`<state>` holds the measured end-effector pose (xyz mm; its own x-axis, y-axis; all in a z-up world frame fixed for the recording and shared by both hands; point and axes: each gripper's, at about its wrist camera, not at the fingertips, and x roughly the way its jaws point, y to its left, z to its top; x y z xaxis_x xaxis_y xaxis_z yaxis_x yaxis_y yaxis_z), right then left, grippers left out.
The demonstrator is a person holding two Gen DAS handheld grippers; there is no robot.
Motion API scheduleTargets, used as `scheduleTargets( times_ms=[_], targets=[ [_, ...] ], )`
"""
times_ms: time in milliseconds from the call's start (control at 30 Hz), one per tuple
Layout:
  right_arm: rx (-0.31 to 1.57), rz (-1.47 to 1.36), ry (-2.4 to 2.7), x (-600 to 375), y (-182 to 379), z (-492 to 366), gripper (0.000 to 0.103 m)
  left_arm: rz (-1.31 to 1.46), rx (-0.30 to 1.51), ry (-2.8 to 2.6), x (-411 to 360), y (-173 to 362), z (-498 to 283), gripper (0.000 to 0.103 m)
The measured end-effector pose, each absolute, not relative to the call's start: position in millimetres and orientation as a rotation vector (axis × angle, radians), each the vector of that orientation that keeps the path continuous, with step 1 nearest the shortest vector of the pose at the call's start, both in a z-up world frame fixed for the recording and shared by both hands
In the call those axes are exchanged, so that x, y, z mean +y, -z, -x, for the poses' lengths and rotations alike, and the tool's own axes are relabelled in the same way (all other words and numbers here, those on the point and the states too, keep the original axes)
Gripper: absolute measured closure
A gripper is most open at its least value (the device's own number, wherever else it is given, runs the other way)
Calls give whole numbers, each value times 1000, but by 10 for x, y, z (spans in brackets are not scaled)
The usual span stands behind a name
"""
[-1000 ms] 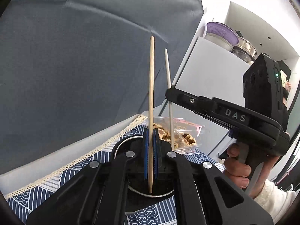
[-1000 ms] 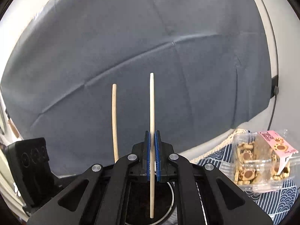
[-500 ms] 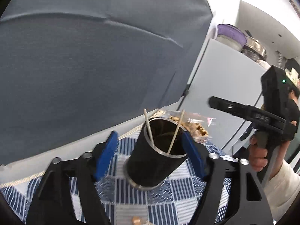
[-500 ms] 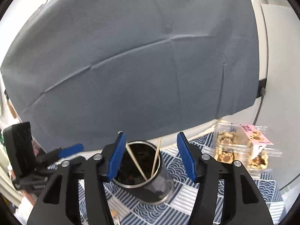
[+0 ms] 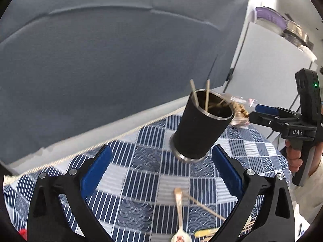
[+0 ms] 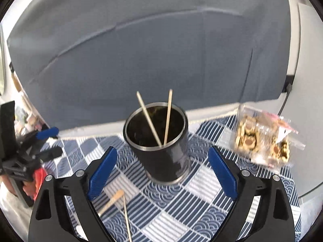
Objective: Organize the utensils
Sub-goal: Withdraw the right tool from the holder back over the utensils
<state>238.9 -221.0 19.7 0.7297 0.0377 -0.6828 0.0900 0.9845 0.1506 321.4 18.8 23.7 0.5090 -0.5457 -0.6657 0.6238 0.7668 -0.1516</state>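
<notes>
A black cylindrical utensil holder (image 5: 198, 129) (image 6: 159, 141) with a metal rim stands on the blue patterned tablecloth (image 5: 145, 181) (image 6: 201, 191). Two wooden chopsticks (image 5: 207, 95) (image 6: 168, 117) lean inside it. My left gripper (image 5: 159, 171) is open and empty, near and left of the holder. My right gripper (image 6: 161, 173) is open and empty just in front of the holder; it also shows in the left wrist view (image 5: 282, 121). A wooden-handled spoon (image 5: 178, 207) (image 6: 112, 200) and another chopstick (image 5: 206, 206) (image 6: 127, 219) lie on the cloth close to me.
A clear plastic box of cookies (image 6: 264, 139) (image 5: 240, 109) sits at the right behind the holder. A grey fabric backdrop (image 6: 151, 50) hangs behind the table. A white cabinet (image 5: 268, 64) with jars on top stands at the far right. More utensils (image 5: 203, 232) lie at the near edge.
Both grippers were shut on upright chopsticks over the holder; they opened, the two chopsticks dropped into the holder, and both grippers have pulled back and away from it.
</notes>
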Motion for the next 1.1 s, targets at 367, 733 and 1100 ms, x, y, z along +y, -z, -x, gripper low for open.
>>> scheduleTargets(
  times_ms=[367,733,1100],
  targets=[
    [833,-165,-47,-2156,-9,-2198,15,-128,836,479,529,-70,-2979,6],
    [908,-143,-149,-2178,130,-2061,15,-74,903,390,593,180,-2517,6],
    [1007,-115,-235,-2099,427,-1856,15,-13,977,320,627,474,-2113,6]
  ],
)
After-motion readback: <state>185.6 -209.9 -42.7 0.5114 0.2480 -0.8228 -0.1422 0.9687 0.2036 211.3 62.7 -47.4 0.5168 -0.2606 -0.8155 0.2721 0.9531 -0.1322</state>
